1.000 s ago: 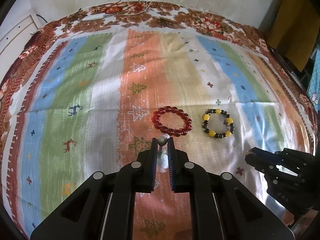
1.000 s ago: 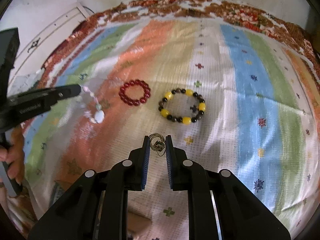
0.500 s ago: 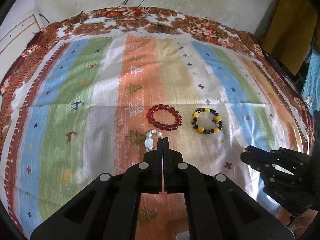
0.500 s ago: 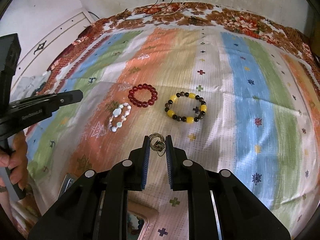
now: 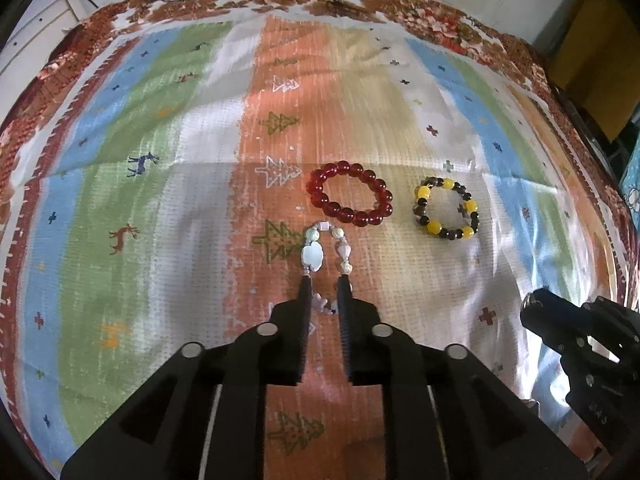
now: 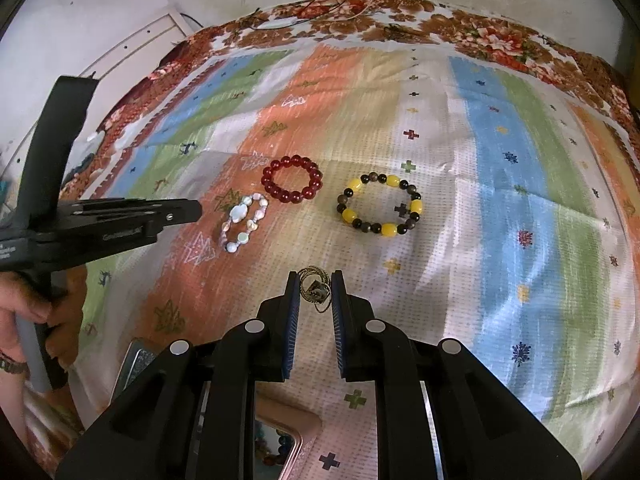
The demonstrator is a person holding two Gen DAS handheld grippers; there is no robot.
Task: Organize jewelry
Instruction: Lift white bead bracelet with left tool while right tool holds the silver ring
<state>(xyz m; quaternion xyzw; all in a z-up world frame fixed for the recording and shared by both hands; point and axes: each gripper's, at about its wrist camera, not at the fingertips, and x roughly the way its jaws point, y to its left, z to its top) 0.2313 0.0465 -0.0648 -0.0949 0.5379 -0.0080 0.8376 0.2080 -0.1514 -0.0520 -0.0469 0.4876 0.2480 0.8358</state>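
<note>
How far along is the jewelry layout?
Done: three bracelets lie in a row on the cloth: pale stone bracelet, red bead bracelet, yellow-and-dark bead bracelet. The left gripper is open, with the pale one lying free on the cloth. In hand: the right gripper holds a small brass-coloured chain piece. Left: placing that piece, plausibly beyond the yellow-and-dark bracelet.

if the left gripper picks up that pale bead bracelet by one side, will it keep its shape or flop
Probably flop: the pale bead bracelet is separate strung beads, already lying as a stretched loop on the cloth. Its uneven beads look smooth, so they may slip.
</note>
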